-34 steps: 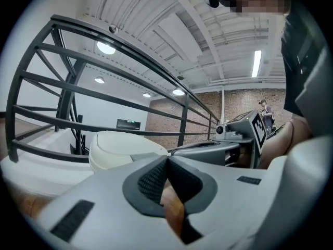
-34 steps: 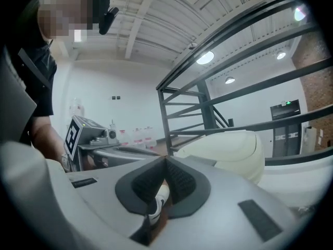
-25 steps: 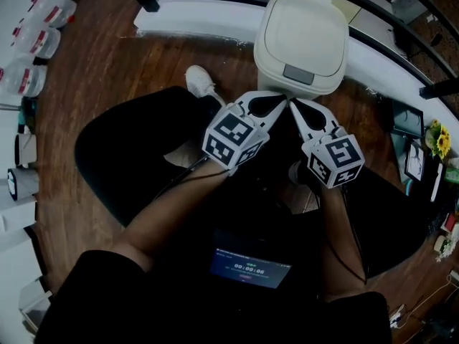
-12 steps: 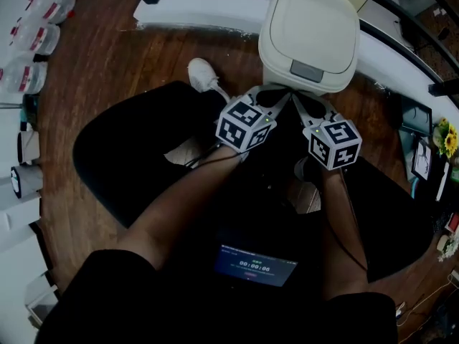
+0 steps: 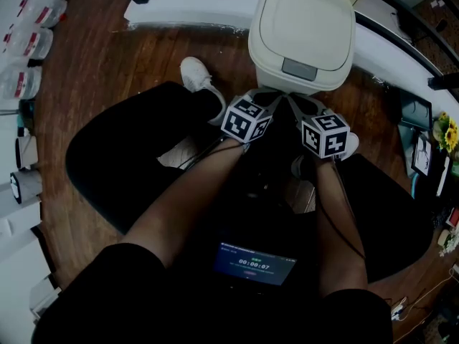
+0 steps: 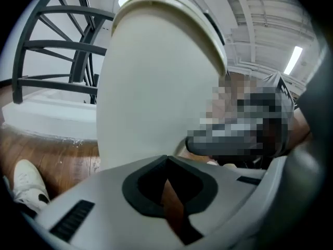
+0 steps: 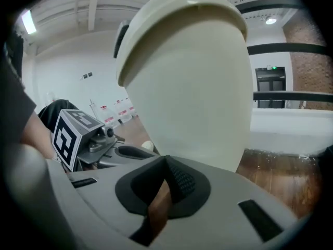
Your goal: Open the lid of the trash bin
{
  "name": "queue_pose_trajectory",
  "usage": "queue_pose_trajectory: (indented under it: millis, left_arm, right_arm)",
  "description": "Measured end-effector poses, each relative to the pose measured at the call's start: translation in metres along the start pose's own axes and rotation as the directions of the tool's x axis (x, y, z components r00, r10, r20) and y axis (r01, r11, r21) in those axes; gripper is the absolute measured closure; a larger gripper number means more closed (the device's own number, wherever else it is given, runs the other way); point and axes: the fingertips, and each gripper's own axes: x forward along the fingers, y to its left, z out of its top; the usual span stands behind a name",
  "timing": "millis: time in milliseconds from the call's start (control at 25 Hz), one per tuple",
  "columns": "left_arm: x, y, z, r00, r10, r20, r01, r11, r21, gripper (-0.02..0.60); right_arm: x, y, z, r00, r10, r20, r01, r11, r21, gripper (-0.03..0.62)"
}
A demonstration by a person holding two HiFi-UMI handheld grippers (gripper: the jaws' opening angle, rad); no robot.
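Observation:
A cream trash bin (image 5: 301, 27) stands on the wooden floor, its lid down, with a grey push panel (image 5: 298, 68) at the lid's near edge. My left gripper (image 5: 276, 97) and right gripper (image 5: 294, 100) are side by side just below that edge, low against the bin's front. Both are shut with nothing between the jaws. In the left gripper view the bin's wall (image 6: 151, 87) fills the space just beyond my left gripper (image 6: 166, 159). The right gripper view has the bin (image 7: 192, 82) close ahead of my right gripper (image 7: 166, 159), with the left gripper's marker cube (image 7: 73, 132) beside it.
A white shoe (image 5: 197, 77) rests on the floor left of the bin. Behind the bin runs a white curved ledge (image 5: 193, 9) with a black railing (image 6: 57, 46). Bottles (image 5: 21, 41) stand far left, flowers (image 5: 448, 131) far right. A lit screen (image 5: 254, 264) is at my waist.
Both grippers have moved forward and down toward the bin's front, closing in under the lid's near edge. The lid has stayed down.

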Motion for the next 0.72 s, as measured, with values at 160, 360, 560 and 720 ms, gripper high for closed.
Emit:
queue_pose_trajectory:
  millis: [160,360,560,720]
  left_arm:
    - [0.016,0.018,-0.019,0.999,0.035,-0.03,-0.037,0.997,-0.062,0.545]
    - [0.036,0.035,-0.046,0.993,0.068,-0.098,-0.071,0.997,-0.029,0.545]
    - [0.056,0.05,-0.067,0.986,0.111,-0.121,-0.114,0.993,-0.024,0.545]
    - [0.071,0.057,-0.073,0.986,0.114,-0.122,-0.117,0.993,-0.021,0.545]
  right_arm:
    - [0.012,-0.008,-0.014,1.0,0.002,-0.03,-0.002,1.0,0.018,0.574]
    - [0.02,-0.016,-0.026,0.999,0.006,-0.047,-0.004,1.0,0.031,0.574]
    - [0.025,-0.029,-0.035,0.999,0.0,-0.051,0.003,0.998,0.056,0.574]
    - [0.032,-0.032,-0.038,0.999,0.007,-0.054,-0.003,0.998,0.068,0.574]
